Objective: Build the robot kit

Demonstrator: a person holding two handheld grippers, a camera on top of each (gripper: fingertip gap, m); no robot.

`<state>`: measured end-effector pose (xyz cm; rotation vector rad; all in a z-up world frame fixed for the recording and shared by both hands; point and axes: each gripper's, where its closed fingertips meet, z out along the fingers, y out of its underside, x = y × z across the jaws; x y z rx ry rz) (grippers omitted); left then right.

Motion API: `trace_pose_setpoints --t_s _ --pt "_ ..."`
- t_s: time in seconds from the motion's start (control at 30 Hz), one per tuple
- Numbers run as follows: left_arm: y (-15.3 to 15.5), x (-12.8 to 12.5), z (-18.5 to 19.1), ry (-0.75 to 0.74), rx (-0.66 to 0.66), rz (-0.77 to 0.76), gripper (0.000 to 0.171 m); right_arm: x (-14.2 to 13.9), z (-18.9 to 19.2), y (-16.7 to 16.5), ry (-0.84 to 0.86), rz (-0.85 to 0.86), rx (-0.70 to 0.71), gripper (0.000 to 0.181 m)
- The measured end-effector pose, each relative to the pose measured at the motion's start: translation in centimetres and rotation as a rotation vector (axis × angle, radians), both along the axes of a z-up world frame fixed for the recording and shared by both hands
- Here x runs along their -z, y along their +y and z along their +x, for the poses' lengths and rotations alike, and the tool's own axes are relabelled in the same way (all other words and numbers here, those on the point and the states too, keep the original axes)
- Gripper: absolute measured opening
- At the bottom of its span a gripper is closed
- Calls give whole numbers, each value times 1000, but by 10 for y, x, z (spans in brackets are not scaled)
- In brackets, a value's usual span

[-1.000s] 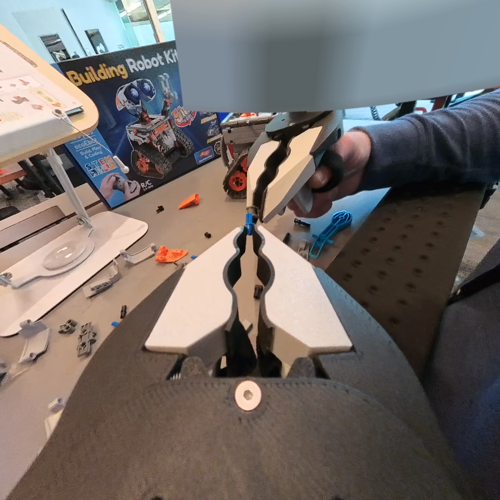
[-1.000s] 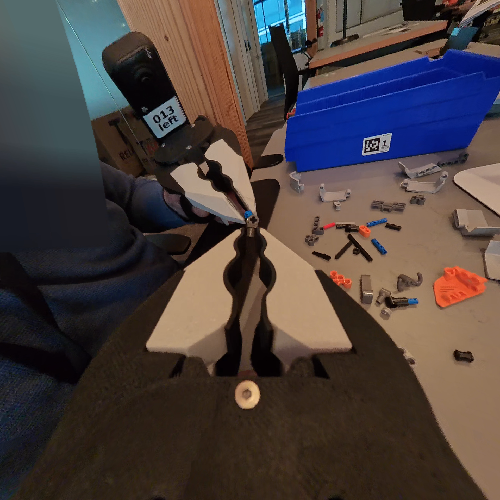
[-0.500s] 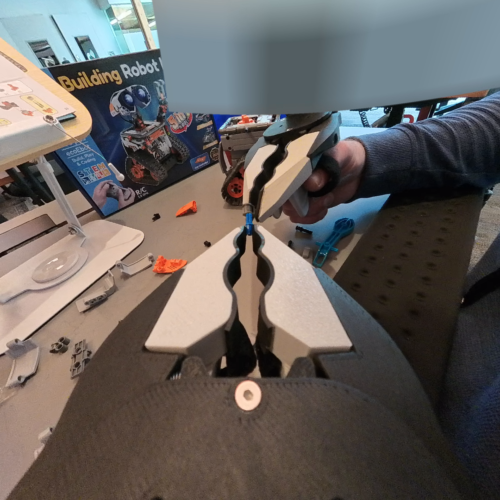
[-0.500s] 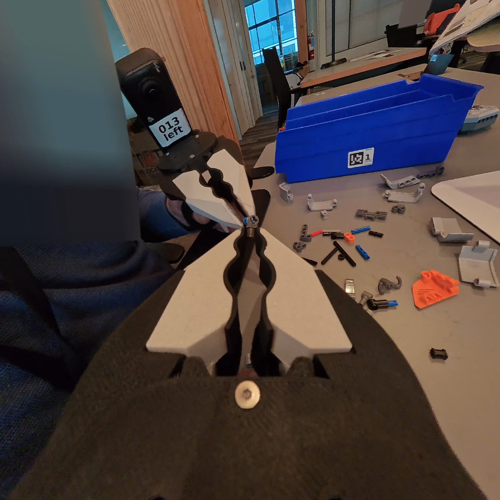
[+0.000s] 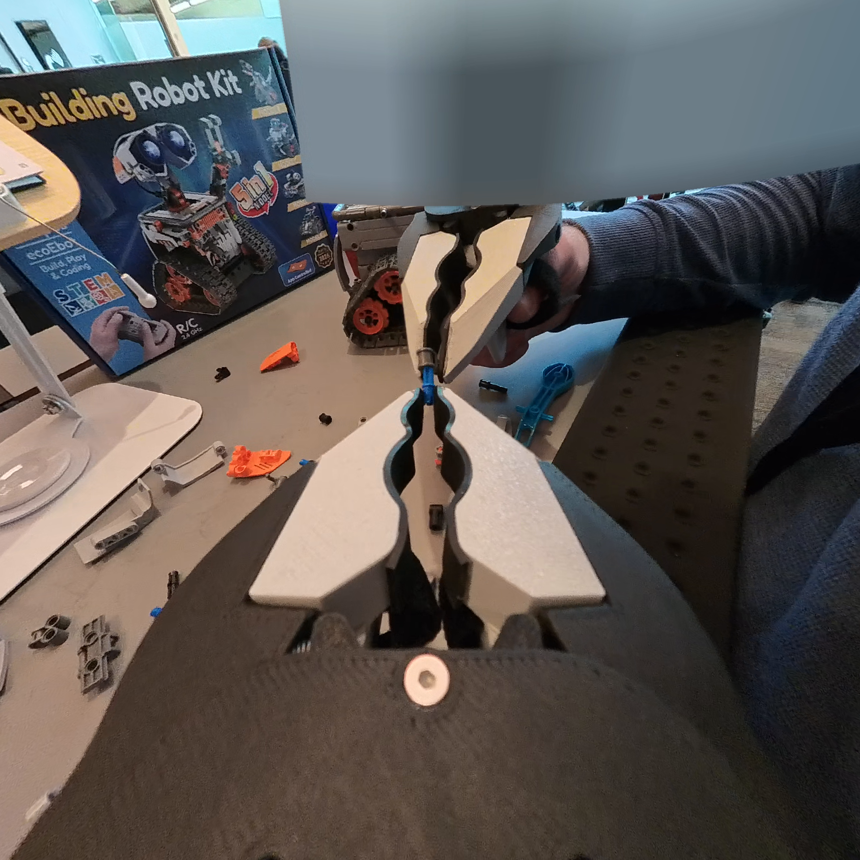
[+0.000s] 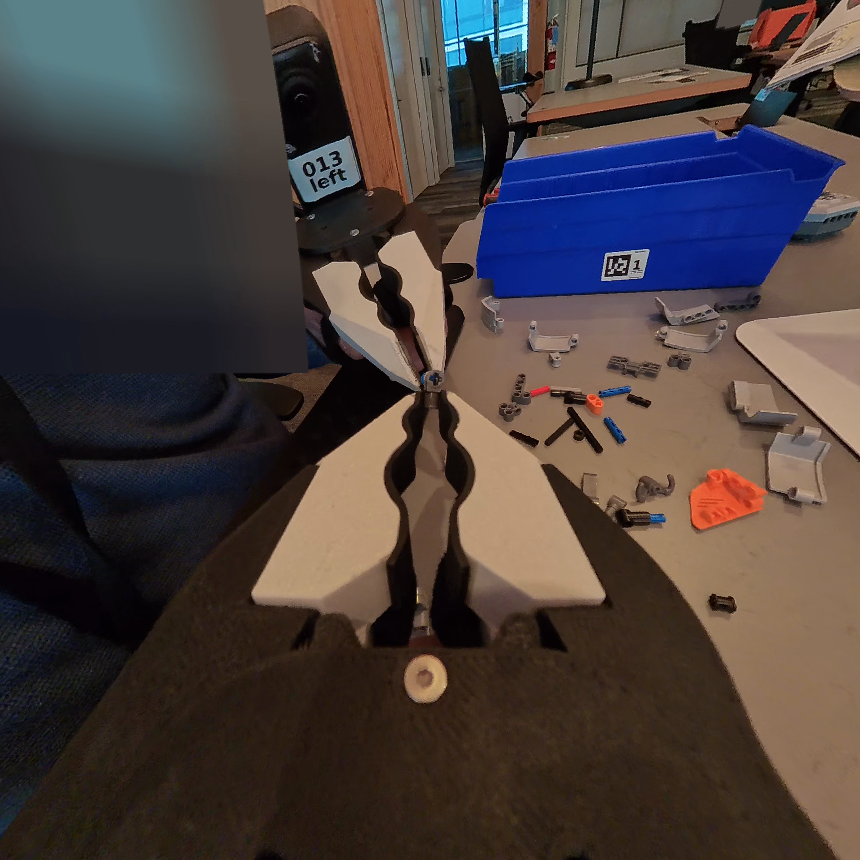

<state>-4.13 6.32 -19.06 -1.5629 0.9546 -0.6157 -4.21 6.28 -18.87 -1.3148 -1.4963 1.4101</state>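
Note:
My left gripper [image 5: 428,401] is shut on a small blue pin [image 5: 427,388] at its fingertips. My right gripper [image 6: 430,401] is shut on a small grey connector [image 6: 433,399]. The two grippers meet tip to tip in the air at the near table edge, and the blue pin's end sits in the grey connector [image 5: 424,358]. In the left wrist view the right gripper [image 5: 435,365] comes down from above, held by a hand in a dark blue sleeve. In the right wrist view the left gripper [image 6: 430,380] reaches in from the upper left with the blue pin [image 6: 434,379].
A robot kit box [image 5: 153,223] and a partly built tracked robot [image 5: 372,298] stand at the back. A blue bin [image 6: 651,218] stands on the table [image 6: 698,628]. Several loose grey, black, blue and orange parts [image 6: 723,505] lie scattered. A white stand base [image 5: 93,442] and a blue tool [image 5: 544,395] lie nearby. The grippers are tip to tip, or close to it.
Both grippers stay shut and tip to tip. They have shifted a little together, and the right gripper now points more steeply down onto the pin.

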Motion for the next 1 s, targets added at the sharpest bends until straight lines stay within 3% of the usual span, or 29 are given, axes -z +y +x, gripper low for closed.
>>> trace_pose_setpoints --t_s 0.53,1.0 --pt "-10 -9 5 -155 209 -185 2 -7 5 -9 51 138 -35 4" --pt "-16 -6 9 -185 332 -320 2 -3 8 -12 33 325 -35 4"
